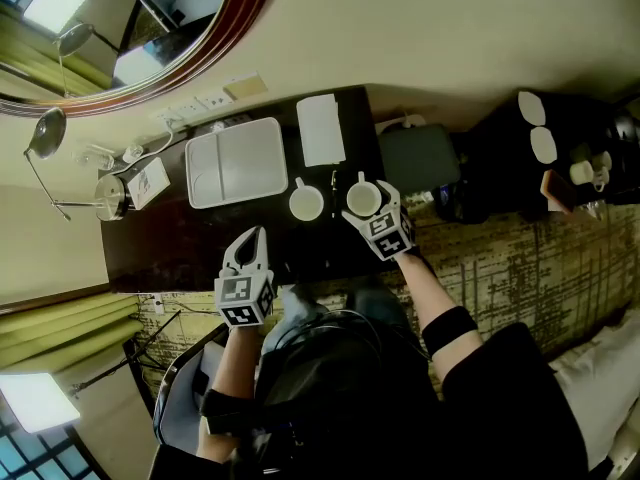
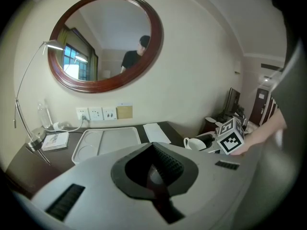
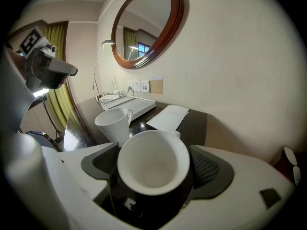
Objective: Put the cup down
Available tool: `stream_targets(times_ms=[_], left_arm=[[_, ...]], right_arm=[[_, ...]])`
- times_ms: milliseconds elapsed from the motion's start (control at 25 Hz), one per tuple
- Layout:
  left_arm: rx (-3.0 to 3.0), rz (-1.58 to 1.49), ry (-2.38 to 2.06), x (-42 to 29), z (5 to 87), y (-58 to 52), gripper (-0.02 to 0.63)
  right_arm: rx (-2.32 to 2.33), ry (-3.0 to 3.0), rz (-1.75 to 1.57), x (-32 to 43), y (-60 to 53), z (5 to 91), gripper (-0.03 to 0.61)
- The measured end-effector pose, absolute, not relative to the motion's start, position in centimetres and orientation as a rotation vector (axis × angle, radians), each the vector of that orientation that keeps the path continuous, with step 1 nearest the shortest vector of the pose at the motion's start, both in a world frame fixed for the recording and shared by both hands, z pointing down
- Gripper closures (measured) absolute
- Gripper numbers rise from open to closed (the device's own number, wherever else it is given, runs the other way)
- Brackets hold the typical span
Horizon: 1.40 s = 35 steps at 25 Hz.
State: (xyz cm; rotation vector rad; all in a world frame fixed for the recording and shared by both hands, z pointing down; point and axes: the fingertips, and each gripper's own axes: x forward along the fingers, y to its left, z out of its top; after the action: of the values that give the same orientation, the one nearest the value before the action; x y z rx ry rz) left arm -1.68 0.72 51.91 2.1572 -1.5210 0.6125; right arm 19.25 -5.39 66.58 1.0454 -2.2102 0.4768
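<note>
Cup [image 3: 152,162], white and empty, sat between the wide-spread jaws of the right hand-held gripper [image 1: 368,210]. The ribbed pads stood on either side of its rim and did not appear to press on it, so this hand-held gripper was open with the cup inside its span. In the head view the cup looked upright on the dark desk [image 1: 180,238], near the front edge and toward the right end, with its small handle turned toward the wall. Whether its base fully touched the wood could not be told for certain.

The left hand-held gripper [image 1: 256,238] was held over the front of the desk, well apart from the cup, with its jaws closed together on nothing.

Just left of the cup stood a second white cup [image 1: 306,203], also empty, close by but not touching it. Behind the two cups a white tray [image 1: 245,163] lay flat with nothing in it, and a white sheet of paper [image 1: 320,129] lay beside the tray's right edge. At the left end of the desk stood a thin-armed lamp [image 2: 33,143].

On the wall behind, a row of sockets [image 2: 103,113] sat just above the desk, and over them hung an oval mirror [image 2: 105,42] in a dark red-brown frame.
</note>
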Motion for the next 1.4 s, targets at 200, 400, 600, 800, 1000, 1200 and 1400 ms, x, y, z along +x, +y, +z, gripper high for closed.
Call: stream_targets(times_ms=[200, 400, 600, 800, 1000, 1200, 1400], left_arm=[[2.181, 0.579, -1.503, -2.1, 51.4, 0.5, 0.612], [2.217, 0.544, -1.466, -2.8, 50.8, 0.2, 0.612], [2.281, 0.514, -1.429, -3.8, 49.5, -0.4, 0.612], [2.305, 0.509, -1.41, -5.5, 49.1, -0.9, 0.612], [2.321, 0.507, -1.384, -6.6, 49.0, -0.9, 0.612], [2.345, 0.501, -1.356, -7.5, 49.1, -1.3, 0.612], [2.355, 0.509, -1.32, -7.9, 49.6, -1.5, 0.612]], right_arm=[[1.101, -2.264, 0.483, 19.0, -5.5, 62.2, 0.084], [1.128, -2.302, 0.485, 17.5, -4.9, 57.7, 0.133], [1.166, -2.333, 0.527, 16.2, -4.6, 54.8, 0.149], [1.216, -2.329, 0.518, 15.2, -4.5, 52.4, 0.294], [1.249, -2.324, 0.537, 14.5, -3.3, 51.5, 0.401], [1.33, -2.285, 0.574, 14.3, -2.7, 51.7, 0.53], [1.34, -2.256, 0.592, 13.9, -2.4, 52.3, 0.574]])
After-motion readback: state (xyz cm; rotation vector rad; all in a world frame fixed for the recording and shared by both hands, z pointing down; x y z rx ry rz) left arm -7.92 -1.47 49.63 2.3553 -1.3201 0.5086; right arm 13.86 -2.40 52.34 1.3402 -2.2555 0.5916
